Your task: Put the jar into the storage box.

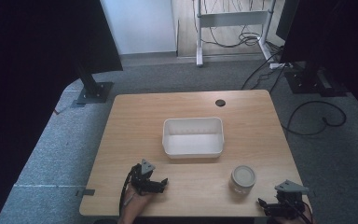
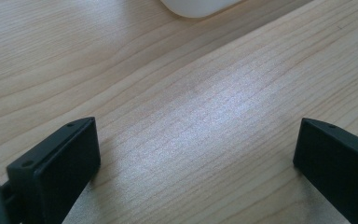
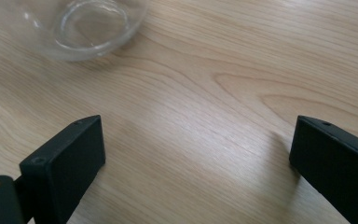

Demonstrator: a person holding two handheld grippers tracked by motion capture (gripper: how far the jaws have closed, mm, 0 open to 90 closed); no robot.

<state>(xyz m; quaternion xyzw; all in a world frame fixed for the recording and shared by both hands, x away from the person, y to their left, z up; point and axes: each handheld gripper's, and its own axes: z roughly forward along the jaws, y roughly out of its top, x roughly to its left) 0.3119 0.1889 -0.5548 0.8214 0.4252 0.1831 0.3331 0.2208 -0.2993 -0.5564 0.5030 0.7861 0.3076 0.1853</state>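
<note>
The wooden table (image 1: 135, 121) lies in front of me, its pale grain running under both of my tools, with a small dark round hole (image 1: 220, 102) near its far edge. Past the middle of it sits the white rectangular tub (image 1: 193, 136), open side up and nothing showing inside; in the left gripper view a rounded white corner (image 2: 196, 6) of it peeks in at the top. Nearer to me and to the right stands the glass jar (image 1: 242, 179), upright on the table, well apart from the tub and near my right hand; in the right gripper view its clear round base (image 3: 89, 25) shows at the upper left, ahead of the jaws and not between them. My left tongs (image 1: 161, 183) rest low at the near edge, left of the jar, their jaws spread wide over bare wood with nothing held. My right tongs (image 1: 262, 204) sit at the near right corner, just below and to the right of the jar and not touching it, and their jaws also stand spread, pinching nothing.
</note>
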